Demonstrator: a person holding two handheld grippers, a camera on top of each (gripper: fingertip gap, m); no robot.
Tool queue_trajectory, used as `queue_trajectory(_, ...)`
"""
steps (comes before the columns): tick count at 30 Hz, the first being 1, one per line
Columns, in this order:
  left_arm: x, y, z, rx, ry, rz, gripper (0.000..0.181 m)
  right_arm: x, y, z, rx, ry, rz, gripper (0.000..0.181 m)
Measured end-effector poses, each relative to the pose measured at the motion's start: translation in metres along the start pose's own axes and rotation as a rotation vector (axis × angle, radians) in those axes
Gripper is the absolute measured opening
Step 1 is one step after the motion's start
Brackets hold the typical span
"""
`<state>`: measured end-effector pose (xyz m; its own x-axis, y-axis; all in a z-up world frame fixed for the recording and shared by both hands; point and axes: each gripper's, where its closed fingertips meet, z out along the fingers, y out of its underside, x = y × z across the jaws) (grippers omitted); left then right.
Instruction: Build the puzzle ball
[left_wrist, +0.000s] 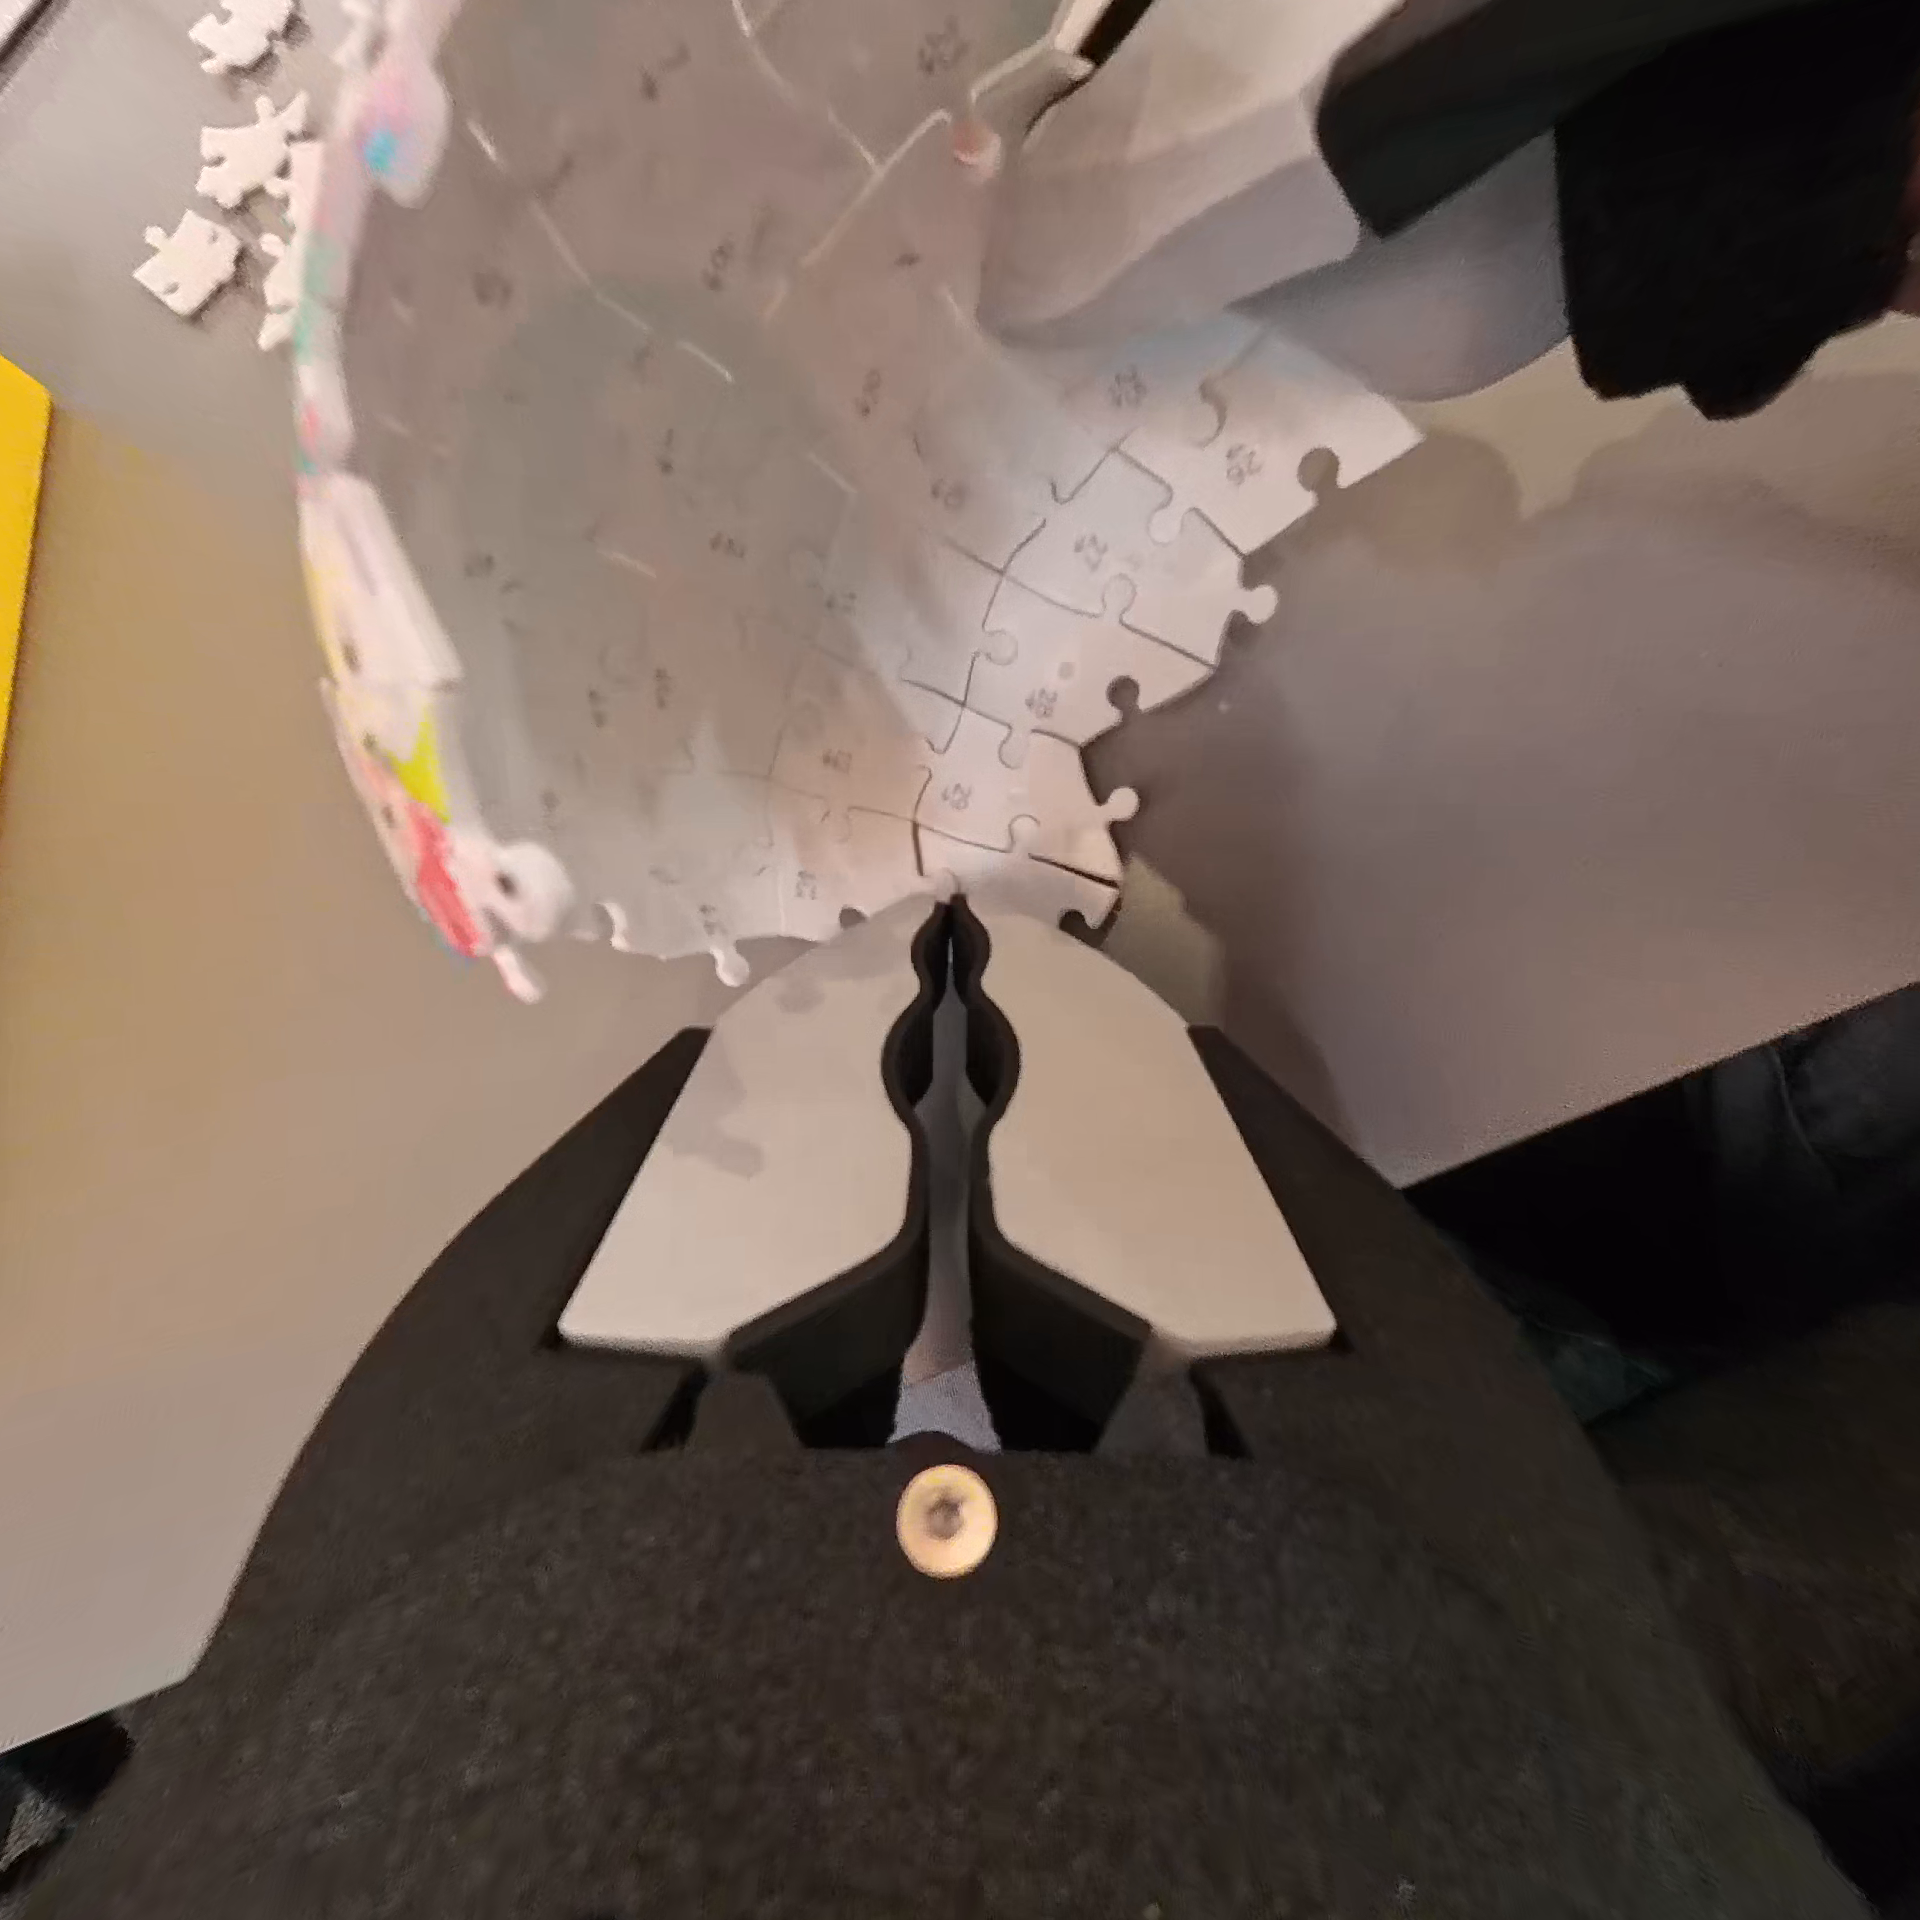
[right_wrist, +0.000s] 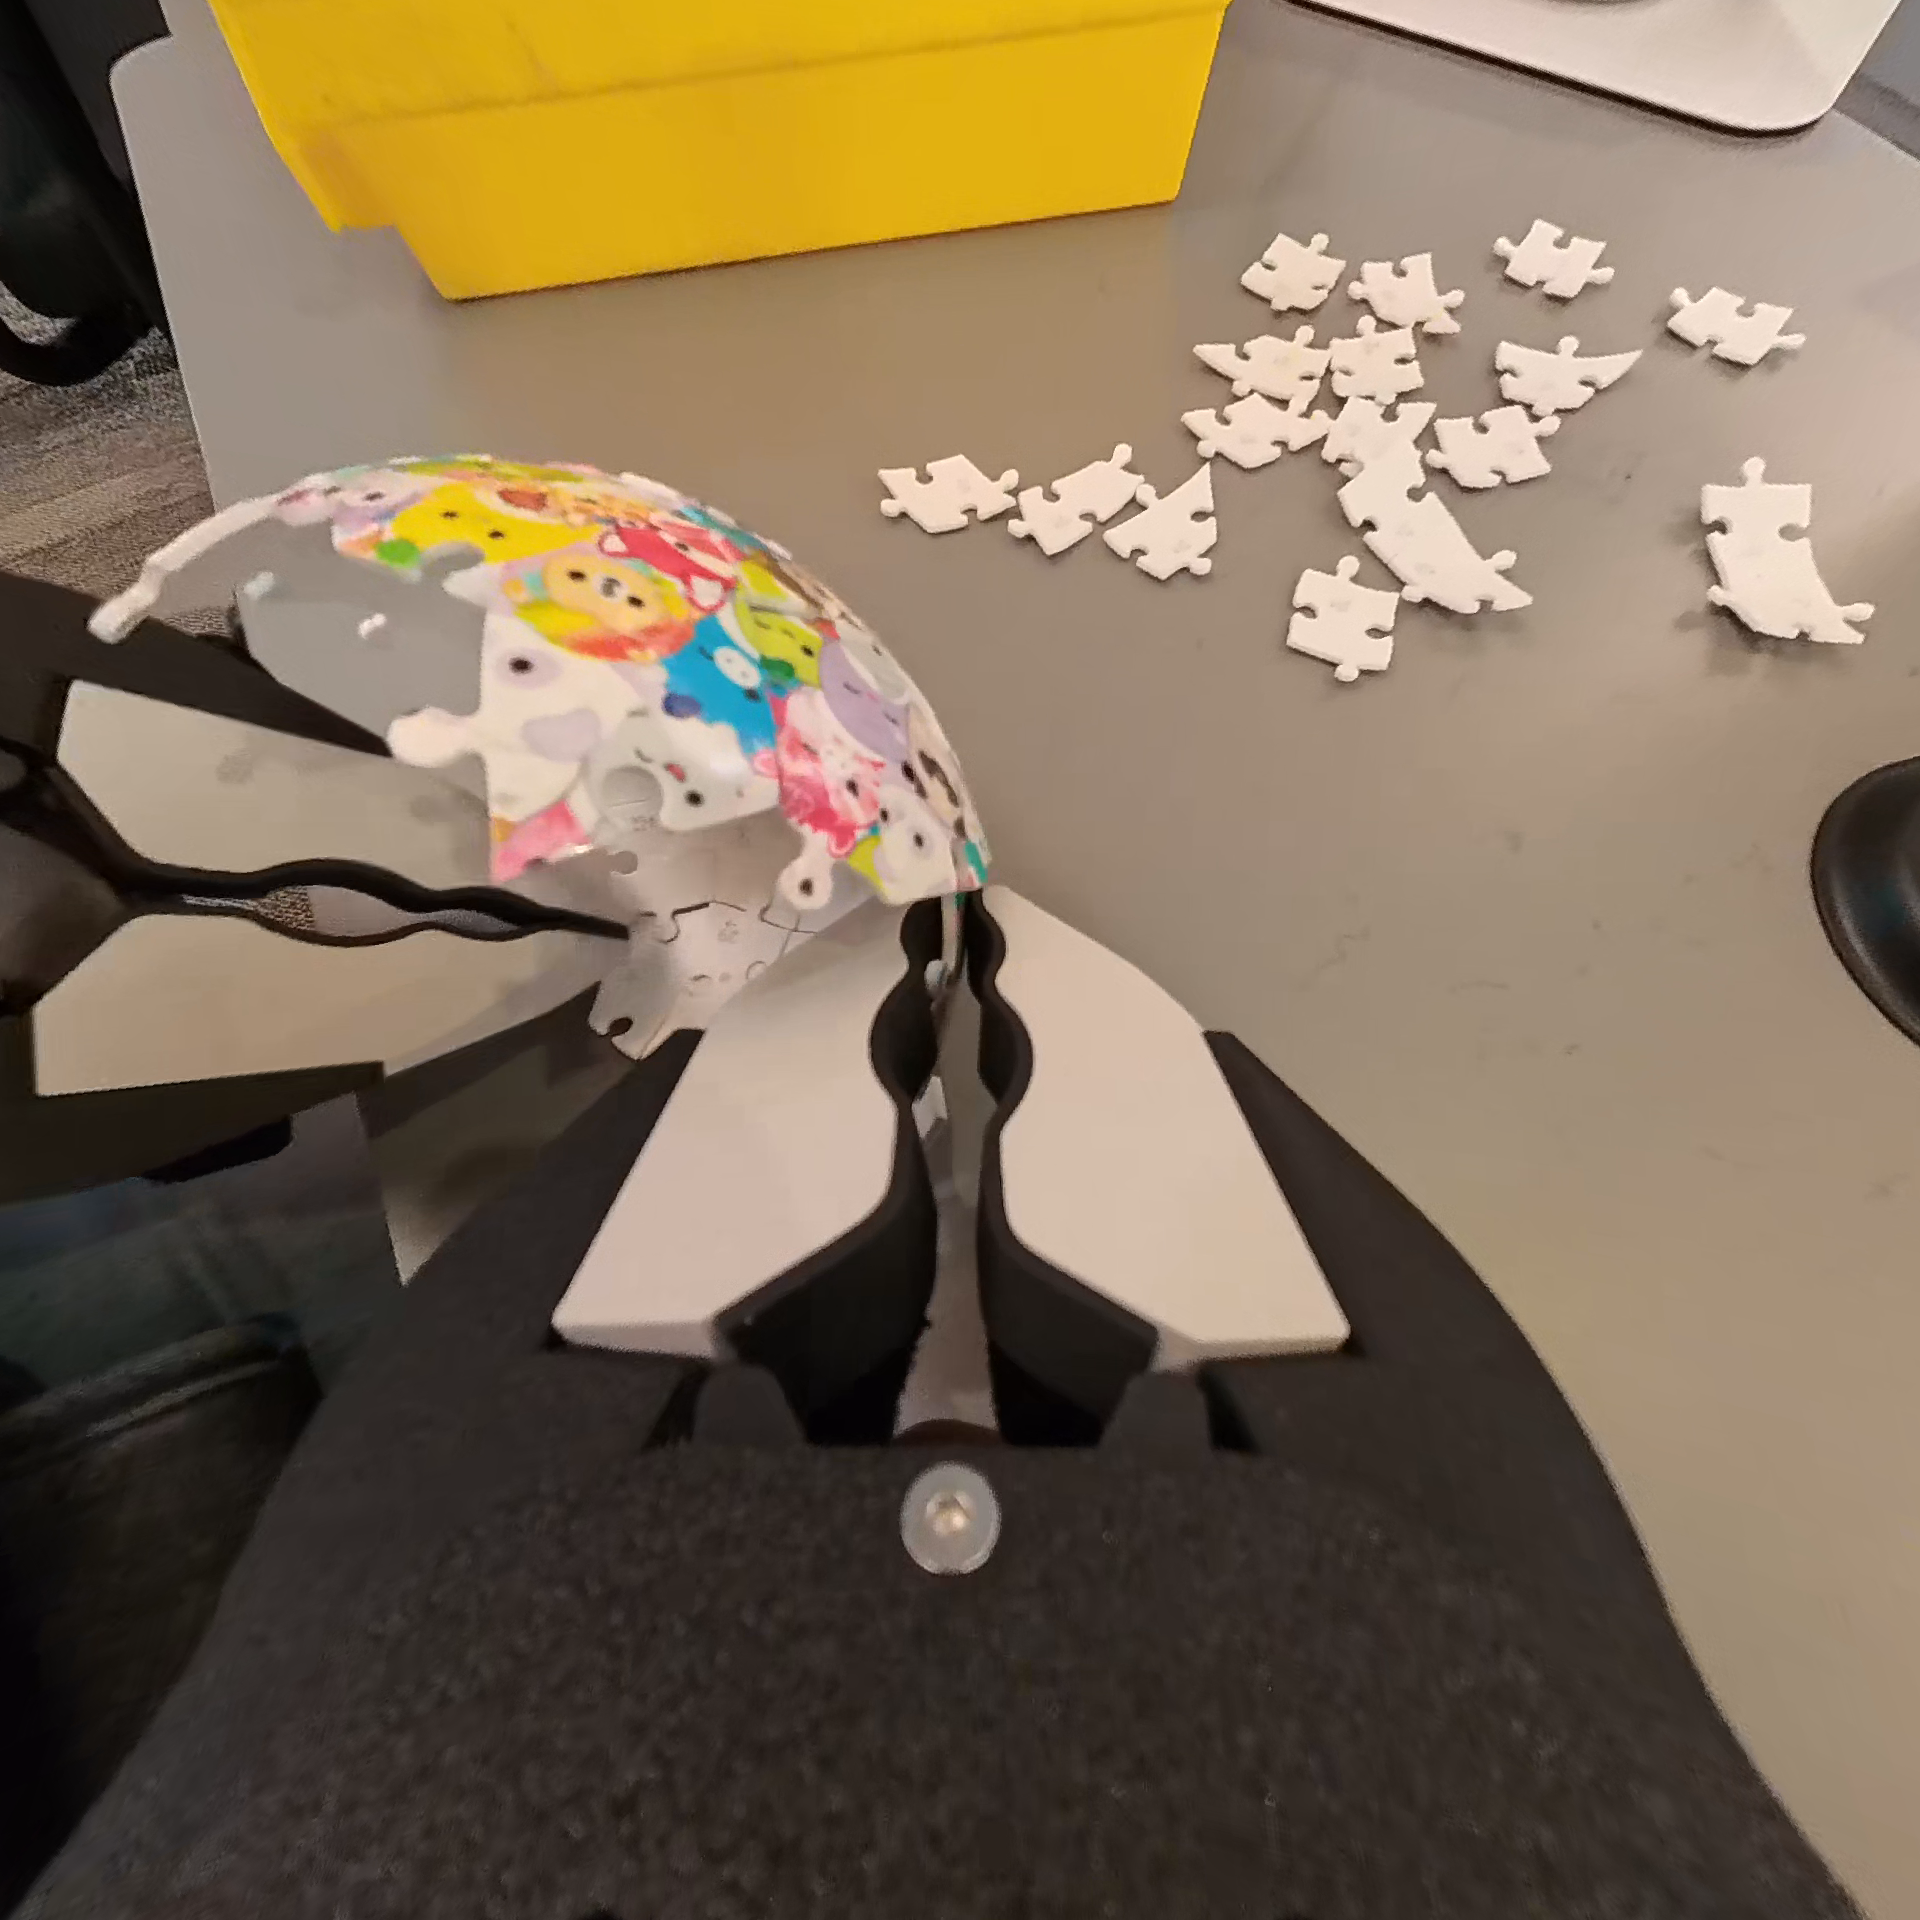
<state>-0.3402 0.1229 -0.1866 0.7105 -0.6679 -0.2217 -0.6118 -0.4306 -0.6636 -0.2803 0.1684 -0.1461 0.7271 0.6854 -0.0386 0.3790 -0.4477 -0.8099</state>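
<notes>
Left claw (left_wrist: 951, 906) was clamped on the near rim of the half-built ball (left_wrist: 790, 520), whose white inner face filled the left wrist view above the table (left_wrist: 187, 1039). Right claw (right_wrist: 961, 902) was pinched on the ball's (right_wrist: 665, 644) coloured edge, with loose pieces (right_wrist: 1382, 457) beyond by a yellow bin (right_wrist: 727, 135).

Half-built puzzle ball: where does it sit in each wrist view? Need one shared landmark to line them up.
Left wrist view: puzzle ball fills upper centre, white inner side facing the camera, its lower edge in the left gripper.
Right wrist view: the ball is left of centre, colourful side out, its edge at the right gripper.
Shared landmark: loose white pieces on the grey table.
</notes>
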Motion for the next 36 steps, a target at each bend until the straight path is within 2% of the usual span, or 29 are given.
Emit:
queue_trajectory(11, 0.001, -0.004, 0.011, -0.022, -0.013, 0.023, 0.000, -0.005, -0.004, -0.003, 0.013, 0.003, -0.024, 0.003)
queue_trajectory(20, -0.002, -0.003, -0.002, 0.012, -0.040, 0.001, 0.000, -0.007, -0.004, -0.003, 0.013, 0.023, -0.048, 0.003)
queue_trajectory(28, -0.010, 0.001, 0.005, -0.024, -0.064, -0.025, 0.000, -0.006, -0.002, -0.002, -0.001, 0.022, -0.049, 0.003)
queue_trajectory(33, -0.007, 0.000, 0.009, -0.042, -0.080, 0.024, 0.000, -0.005, -0.002, -0.002, -0.011, 0.036, -0.038, 0.003)
queue_trajectory(36, -0.008, -0.004, 0.003, -0.006, -0.080, 0.007, 0.000, -0.004, -0.003, -0.002, 0.002, 0.042, -0.035, 0.003)
